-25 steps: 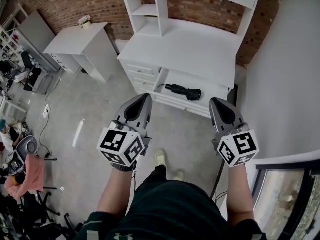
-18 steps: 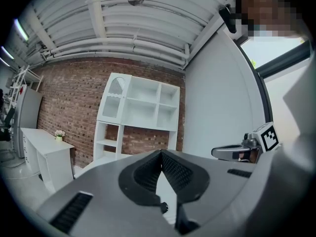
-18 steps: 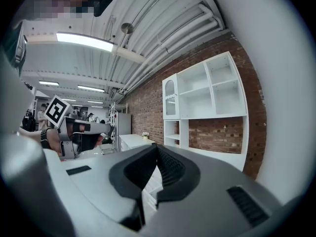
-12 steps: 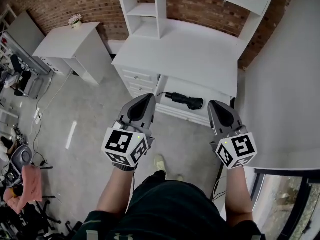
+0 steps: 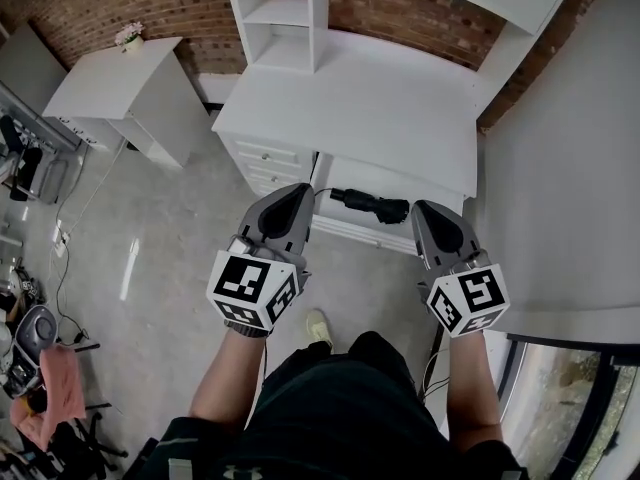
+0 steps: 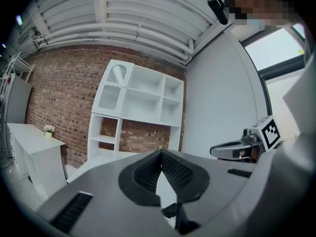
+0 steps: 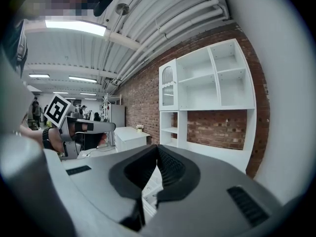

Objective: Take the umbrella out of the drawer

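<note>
Between the two tool tips, in the open drawer (image 5: 436, 190) under the desk (image 5: 360, 108) top, lies the black folded umbrella (image 5: 370, 205), untouched. Reaching in as they stand would, I judge, shove it farther back beneath the overhang, and a steep lift could knock it against that edge. Left tool (image 5: 296, 192) and right tool (image 5: 428, 209) hover just near of the drawer, jaws pressed together, holding nothing
</note>
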Demonstrator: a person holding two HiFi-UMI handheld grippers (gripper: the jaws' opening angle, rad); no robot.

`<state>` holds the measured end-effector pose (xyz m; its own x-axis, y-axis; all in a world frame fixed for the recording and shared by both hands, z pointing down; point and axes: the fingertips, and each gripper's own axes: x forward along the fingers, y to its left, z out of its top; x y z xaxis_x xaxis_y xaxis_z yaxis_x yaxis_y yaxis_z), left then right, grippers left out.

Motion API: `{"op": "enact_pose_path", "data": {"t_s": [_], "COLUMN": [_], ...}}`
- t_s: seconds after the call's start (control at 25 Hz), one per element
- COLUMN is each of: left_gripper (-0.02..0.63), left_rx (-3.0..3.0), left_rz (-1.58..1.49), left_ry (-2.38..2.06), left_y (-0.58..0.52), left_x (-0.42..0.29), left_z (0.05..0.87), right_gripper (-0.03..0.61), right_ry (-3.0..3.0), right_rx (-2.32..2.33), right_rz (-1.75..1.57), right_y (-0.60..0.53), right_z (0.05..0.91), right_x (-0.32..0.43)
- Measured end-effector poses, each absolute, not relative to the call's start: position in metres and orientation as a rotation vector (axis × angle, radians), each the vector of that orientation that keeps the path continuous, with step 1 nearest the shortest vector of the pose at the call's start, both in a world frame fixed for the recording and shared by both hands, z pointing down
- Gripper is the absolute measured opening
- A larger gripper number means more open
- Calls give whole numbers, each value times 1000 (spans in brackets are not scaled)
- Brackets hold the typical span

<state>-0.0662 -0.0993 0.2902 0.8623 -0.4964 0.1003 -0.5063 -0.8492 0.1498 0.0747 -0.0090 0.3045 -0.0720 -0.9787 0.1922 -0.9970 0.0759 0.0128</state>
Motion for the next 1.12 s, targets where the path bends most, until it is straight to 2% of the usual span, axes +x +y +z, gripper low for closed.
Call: {"op": "enact_pose_path", "data": {"t_s": [0.76,1.12], "left_gripper": [6,6], "left_rx": [2818,2747], "left_rz": [169,261], "left_ry": [-832,-911], "left_y": [-164,-203], "left_x": [-14,25], "left_z": [342,392], "right_gripper": [5,5], "right_ry": [-2239,-2308], "right_rx": [1900,1717], "right_rz": [278,375], "right_y": [-87,-133], "right_z": [359,417], "right_x": [120,158]}}
